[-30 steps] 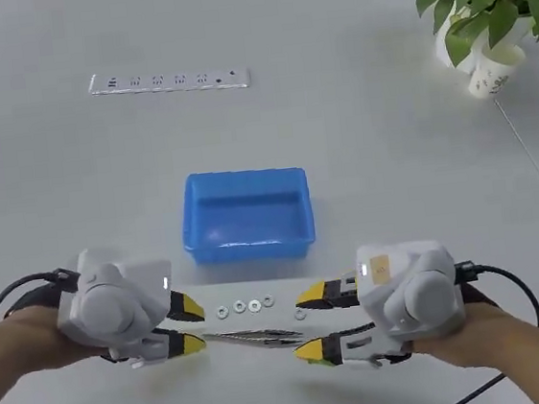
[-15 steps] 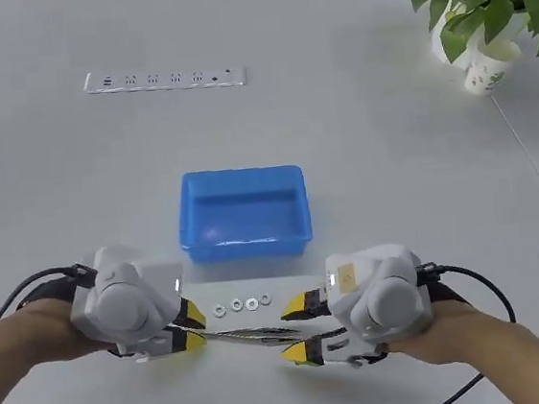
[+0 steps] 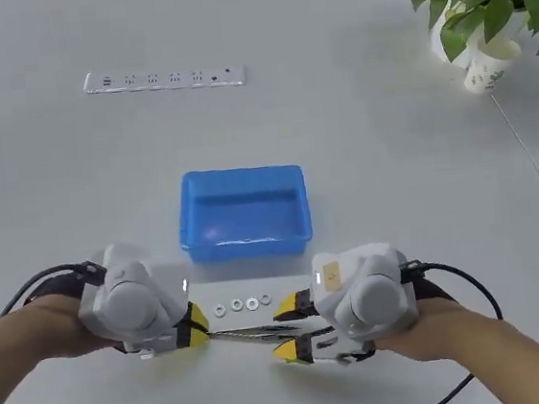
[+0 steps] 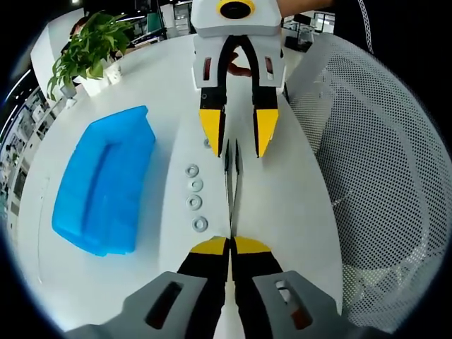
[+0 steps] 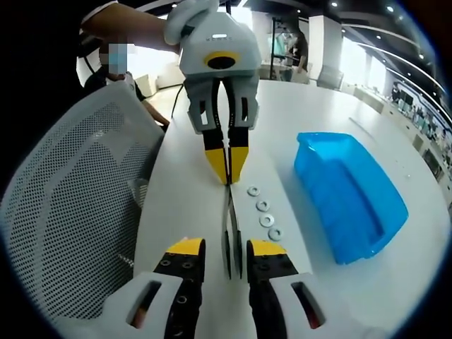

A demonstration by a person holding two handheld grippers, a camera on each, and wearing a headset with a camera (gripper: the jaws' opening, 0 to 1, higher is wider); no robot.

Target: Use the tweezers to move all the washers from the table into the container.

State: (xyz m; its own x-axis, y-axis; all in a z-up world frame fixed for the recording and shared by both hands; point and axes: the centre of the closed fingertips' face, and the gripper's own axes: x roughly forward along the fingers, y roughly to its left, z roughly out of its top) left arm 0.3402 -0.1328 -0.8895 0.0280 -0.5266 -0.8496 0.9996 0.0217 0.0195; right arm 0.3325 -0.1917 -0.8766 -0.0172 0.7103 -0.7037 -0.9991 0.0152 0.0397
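Note:
Slim metal tweezers lie on the white table, just in front of a row of several small washers. Behind the washers stands the blue container. My left gripper is shut on the tweezers' rear end. My right gripper faces it, open, its yellow tips on either side of the tweezers' other end. In the left gripper view the washers lie left of the tweezers, with the container beyond them. In the right gripper view the washers and the container lie to the right.
A white power strip lies at the table's far side. A potted plant stands at the far right. A mesh chair back is close to the table's near edge. Black cables trail from both grippers.
My left gripper's jaws have come together on the tweezers' end. My right gripper has slid left until its open jaws straddle the tweezers.

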